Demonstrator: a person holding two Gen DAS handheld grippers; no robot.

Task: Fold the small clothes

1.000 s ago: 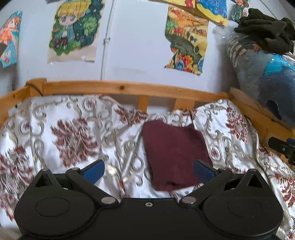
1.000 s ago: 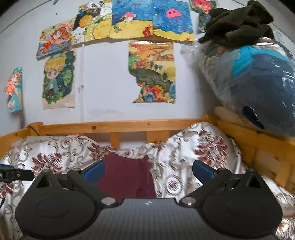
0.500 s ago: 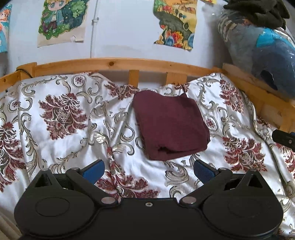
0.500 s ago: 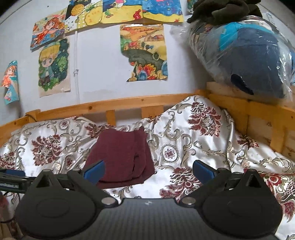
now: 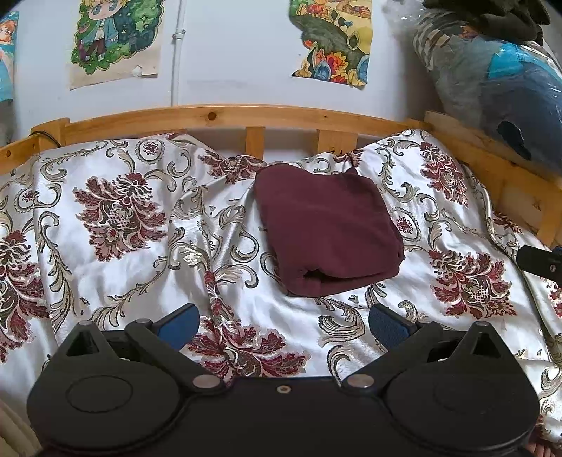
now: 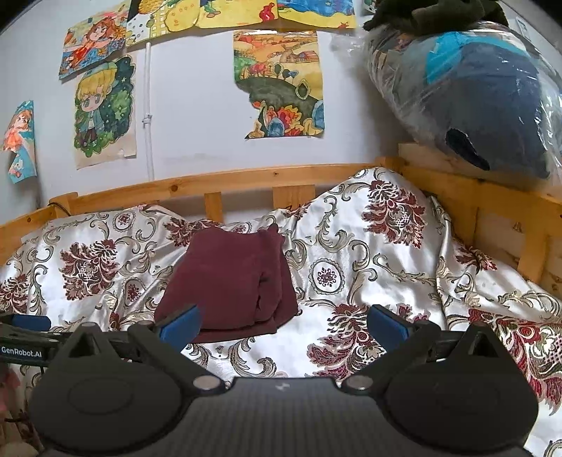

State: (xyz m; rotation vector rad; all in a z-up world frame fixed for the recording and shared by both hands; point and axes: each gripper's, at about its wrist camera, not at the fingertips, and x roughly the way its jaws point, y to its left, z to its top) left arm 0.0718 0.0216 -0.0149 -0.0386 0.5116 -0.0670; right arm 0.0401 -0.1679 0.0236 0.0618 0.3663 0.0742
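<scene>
The left gripper [image 5: 282, 325] has its blue-padded fingers [image 5: 179, 325] spread wide apart with nothing between them but the patterned bedspread [image 5: 116, 211] below. Just ahead of it, clear of both pads, lies the maroon garment [image 5: 326, 228], folded into a compact rectangle with its layered edge turned toward the camera. The cloth sits on the bedspread near the middle of the bed, close to the far rail.

The right gripper [image 6: 282, 325] is likewise wide open and holds nothing. Its left pad [image 6: 179, 325] overlaps the near corner of the maroon garment [image 6: 232, 281] in this view; whether it touches the fabric cannot be told. From here the stacked folds show along the garment's right side. The black body of the left gripper [image 6: 24, 337], with white lettering on it, pokes in at the left edge.

The bedspread is white satin with dark red floral and grey scroll motifs, rumpled into ridges, and rises in a high hump [image 6: 383, 211] to the right of the garment. A wooden bed frame [image 5: 217, 116] with short slats runs behind it and down the right side. On the pale wall above hang cartoon posters [image 6: 103, 112] and a landscape picture [image 6: 281, 84]. At upper right a plastic-wrapped blue bundle [image 6: 484, 98] rests above the frame, with dark clothing [image 6: 432, 15] piled on top.
</scene>
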